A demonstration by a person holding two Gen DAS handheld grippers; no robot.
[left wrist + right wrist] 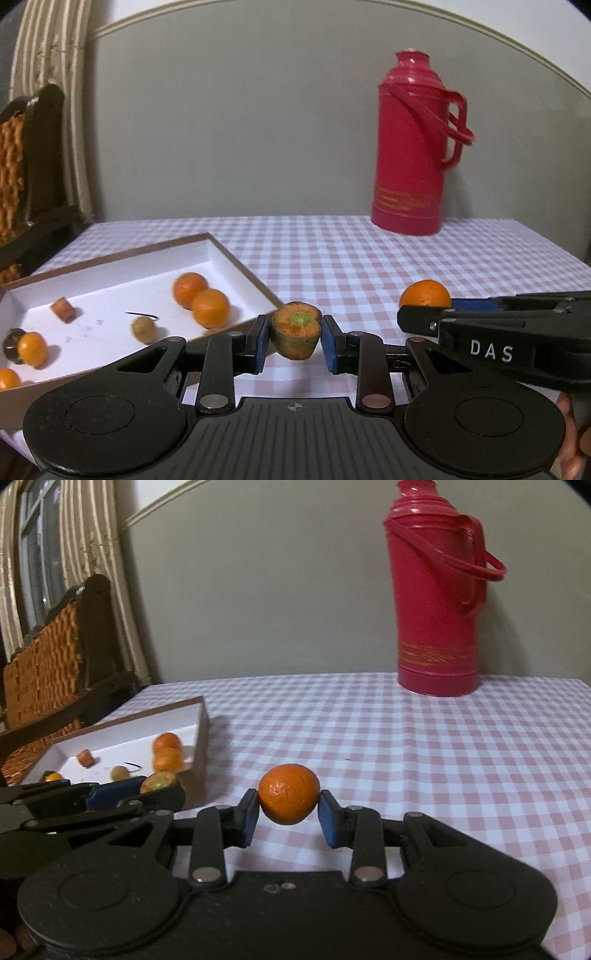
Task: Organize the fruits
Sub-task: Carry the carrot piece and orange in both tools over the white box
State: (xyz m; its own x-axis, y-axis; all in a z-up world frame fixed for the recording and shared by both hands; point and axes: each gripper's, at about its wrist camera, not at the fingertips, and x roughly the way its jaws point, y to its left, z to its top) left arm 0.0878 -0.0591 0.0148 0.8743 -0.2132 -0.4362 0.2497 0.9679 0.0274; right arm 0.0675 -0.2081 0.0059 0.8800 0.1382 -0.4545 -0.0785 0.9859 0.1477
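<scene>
Left gripper (294, 339) clamped on carrot stub (295, 334), cut face with green core tilted up toward camera, short axis near upright. Right gripper (289, 814) clamped on tangerine (289, 794), round, no long axis. Both loads held clear above checked tablecloth (406, 757). Shallow white tray (229, 258) ahead and left of both grippers; left gripper nearer, just off tray's near right corner. Tray already holding tangerines and carrot piece. Likely next: carry leftward over rim, left first.
</scene>
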